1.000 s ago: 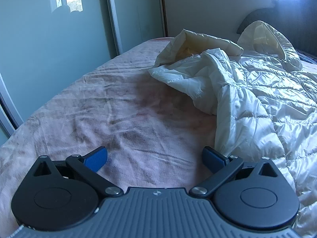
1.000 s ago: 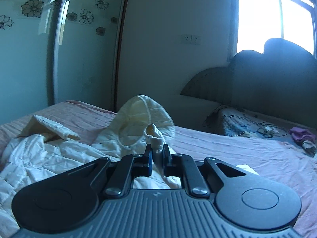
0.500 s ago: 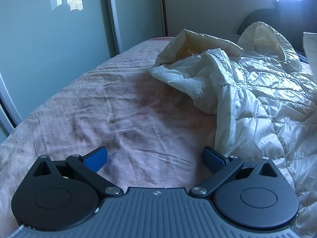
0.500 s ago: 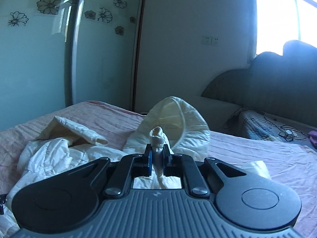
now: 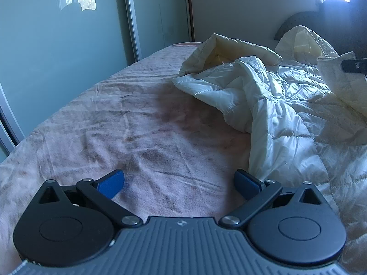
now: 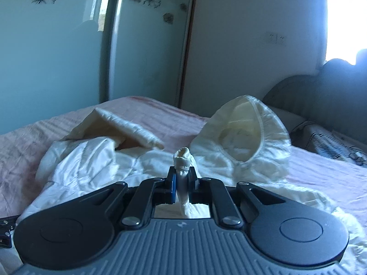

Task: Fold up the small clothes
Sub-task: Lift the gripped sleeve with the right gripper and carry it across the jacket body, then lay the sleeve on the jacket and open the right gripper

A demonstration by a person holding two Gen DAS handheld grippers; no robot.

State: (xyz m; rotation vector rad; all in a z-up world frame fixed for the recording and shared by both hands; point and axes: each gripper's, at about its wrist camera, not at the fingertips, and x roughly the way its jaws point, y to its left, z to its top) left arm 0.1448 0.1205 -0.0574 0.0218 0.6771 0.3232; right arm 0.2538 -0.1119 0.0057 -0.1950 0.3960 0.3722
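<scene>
A small white quilted hooded jacket [image 5: 286, 105] lies crumpled on the pink bedspread [image 5: 137, 126]; it also shows in the right wrist view [image 6: 96, 160], with its hood [image 6: 243, 137] standing open. My right gripper [image 6: 182, 178] is shut on a bunched fold of the jacket, likely a sleeve [image 6: 182, 160], and holds it lifted above the jacket's body. It shows at the right edge of the left wrist view [image 5: 353, 65] with the lifted cloth. My left gripper [image 5: 179, 183] is open and empty, low over the bedspread, its right finger [image 5: 246, 181] beside the jacket's lower edge.
Sliding wardrobe doors [image 6: 57, 45] with flower decals stand along the left of the bed. A dark headboard [image 6: 321, 96] and a bright window [image 6: 344, 18] are at the back right. Dark patterned bedding with cables [image 6: 332, 144] lies near the headboard.
My right gripper has carried the gripped cloth to the left, over the jacket's body; it now enters the left wrist view at the right edge. My left gripper has stayed still and open.
</scene>
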